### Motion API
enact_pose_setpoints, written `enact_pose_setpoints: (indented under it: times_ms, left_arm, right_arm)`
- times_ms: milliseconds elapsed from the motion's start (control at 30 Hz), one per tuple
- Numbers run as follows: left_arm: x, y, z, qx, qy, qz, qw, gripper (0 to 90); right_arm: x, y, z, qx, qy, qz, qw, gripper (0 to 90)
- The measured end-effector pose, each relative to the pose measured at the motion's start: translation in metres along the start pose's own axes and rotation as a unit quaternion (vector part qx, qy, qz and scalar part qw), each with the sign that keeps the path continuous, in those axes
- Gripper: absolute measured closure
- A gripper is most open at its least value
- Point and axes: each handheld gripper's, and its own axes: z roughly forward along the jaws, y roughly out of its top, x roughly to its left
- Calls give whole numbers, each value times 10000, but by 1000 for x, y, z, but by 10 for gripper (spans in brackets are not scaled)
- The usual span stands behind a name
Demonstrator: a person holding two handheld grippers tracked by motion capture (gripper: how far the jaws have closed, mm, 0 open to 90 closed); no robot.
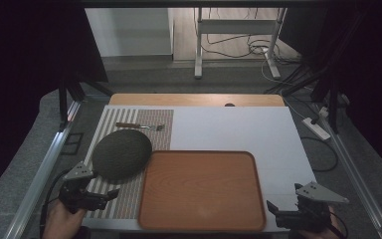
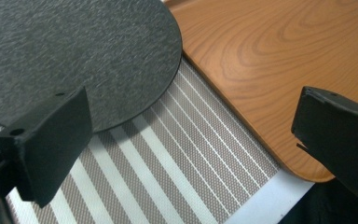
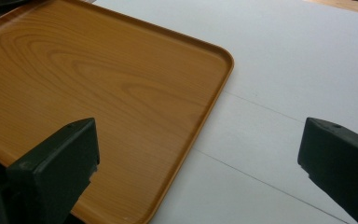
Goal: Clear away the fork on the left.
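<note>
Grippers wait at the near edge of the worktop, one at each front corner of the wooden tray, and nothing is in hand. Your left gripper has its fingers spread wide and empty, aimed at the dark round placemat, which lies on the striped rectangular mat with its right rim touching, perhaps just overlapping, the tray's left edge. Your right gripper, fingers equally wide apart, hovers off the tray's front right corner over bare white surface.

The step looks like the approach, with the grasp yet to come. A likely next move is for the left gripper to come in low and close on the thin rim of the round placemat; it lies flat, so the lower finger would need to slip beneath the edge.

The count: one tray, one round placemat, one striped mat, one small wooden-handled utensil at the far end of that mat, two grippers.
</note>
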Motion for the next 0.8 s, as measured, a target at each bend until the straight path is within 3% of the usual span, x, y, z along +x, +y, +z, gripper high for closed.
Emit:
enact_pose_setpoints:
  times_ms: [533,800]
  left_arm:
    - [12,10,16,86,-13,-179,9998,0]
    - [19,21,29,190,44,-103,9998,0]
  right_arm:
    - [0,0,0,10,-19,23,10000,0]
    - [1,0,1,13,-23,3,10000,0]
